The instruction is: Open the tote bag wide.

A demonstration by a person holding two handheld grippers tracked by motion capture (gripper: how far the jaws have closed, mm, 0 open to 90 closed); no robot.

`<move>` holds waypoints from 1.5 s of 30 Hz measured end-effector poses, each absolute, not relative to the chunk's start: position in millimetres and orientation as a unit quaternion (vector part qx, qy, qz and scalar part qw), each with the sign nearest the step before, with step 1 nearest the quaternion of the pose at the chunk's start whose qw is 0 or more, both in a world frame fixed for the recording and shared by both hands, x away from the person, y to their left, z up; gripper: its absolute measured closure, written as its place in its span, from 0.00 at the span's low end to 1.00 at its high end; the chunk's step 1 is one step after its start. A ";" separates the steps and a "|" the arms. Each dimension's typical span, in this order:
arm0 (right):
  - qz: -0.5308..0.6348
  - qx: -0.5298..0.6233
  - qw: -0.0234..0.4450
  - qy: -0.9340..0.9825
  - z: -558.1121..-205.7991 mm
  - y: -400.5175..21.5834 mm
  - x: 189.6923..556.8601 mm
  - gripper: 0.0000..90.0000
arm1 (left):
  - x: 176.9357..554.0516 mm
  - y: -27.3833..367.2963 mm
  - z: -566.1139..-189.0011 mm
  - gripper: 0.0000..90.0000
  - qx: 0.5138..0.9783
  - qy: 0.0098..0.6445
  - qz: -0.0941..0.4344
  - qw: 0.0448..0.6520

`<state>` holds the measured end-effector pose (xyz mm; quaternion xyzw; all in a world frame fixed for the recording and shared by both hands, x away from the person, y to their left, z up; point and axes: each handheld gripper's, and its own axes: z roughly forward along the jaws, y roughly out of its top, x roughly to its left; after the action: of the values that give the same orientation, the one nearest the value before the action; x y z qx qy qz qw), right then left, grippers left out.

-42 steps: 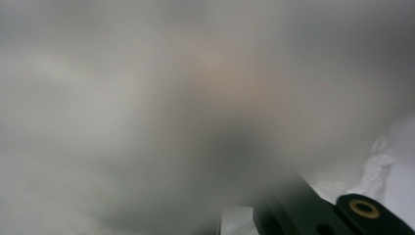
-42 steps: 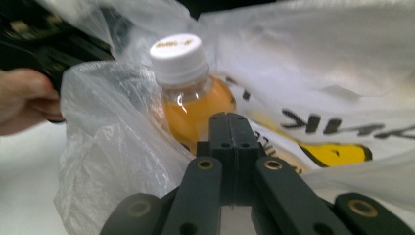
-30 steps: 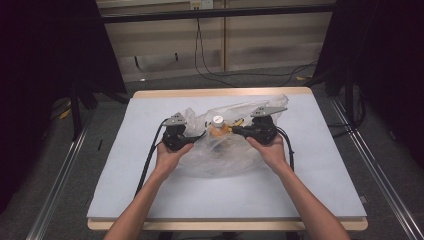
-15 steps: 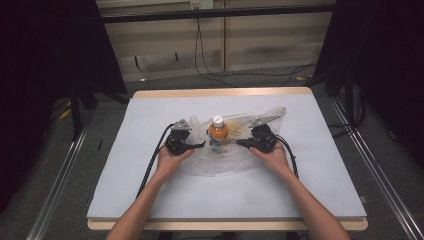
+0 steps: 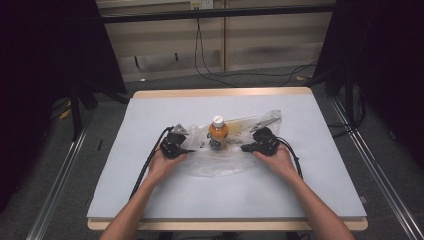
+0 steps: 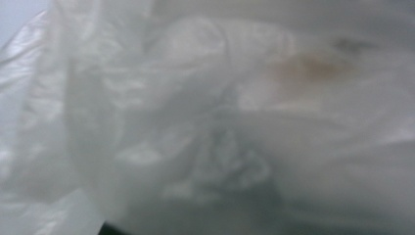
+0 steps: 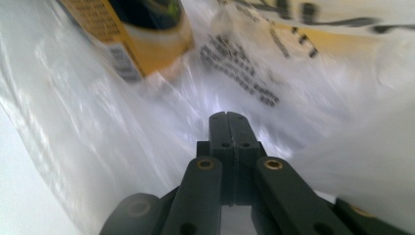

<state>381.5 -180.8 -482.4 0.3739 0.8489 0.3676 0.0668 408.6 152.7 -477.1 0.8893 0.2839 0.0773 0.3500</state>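
Plastic fills the view from your left hand-held gripper (image 5: 189,149), which sits at the left edge of the clear bag (image 5: 225,160) on the bench (image 5: 150,200); you cannot tell how its jaws stand. At the middle, an orange bottle (image 5: 218,132) stands upright on the bag. On the right, your right hand-held gripper (image 7: 228,116) has its jaws pressed together against the bag's film.

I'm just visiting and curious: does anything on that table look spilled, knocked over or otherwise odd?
Nothing looks spilled. The orange drink bottle with a white cap stands upright on the crumpled clear plastic bag, which lies spread between the left gripper and the right gripper. The bag's rumpling is the only untidy thing.
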 end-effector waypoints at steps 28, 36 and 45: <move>0.303 0.386 0.118 0.863 -473.6 -238.1 363.8 1.00 | 402.1 180.3 -468.6 1.00 0.907 0.285 0.109 0.289; 0.307 0.396 0.112 0.858 -473.8 -243.2 364.2 1.00 | 402.5 182.0 -468.4 1.00 0.906 0.290 0.105 0.290; 0.304 0.421 0.122 0.846 -473.9 -255.7 364.9 1.00 | 402.1 186.9 -470.6 1.00 0.894 0.304 0.081 0.319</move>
<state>364.9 -255.7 -473.9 0.4211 0.8458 0.3041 0.1215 402.1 186.9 -470.6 0.8941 0.3042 0.0808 0.3187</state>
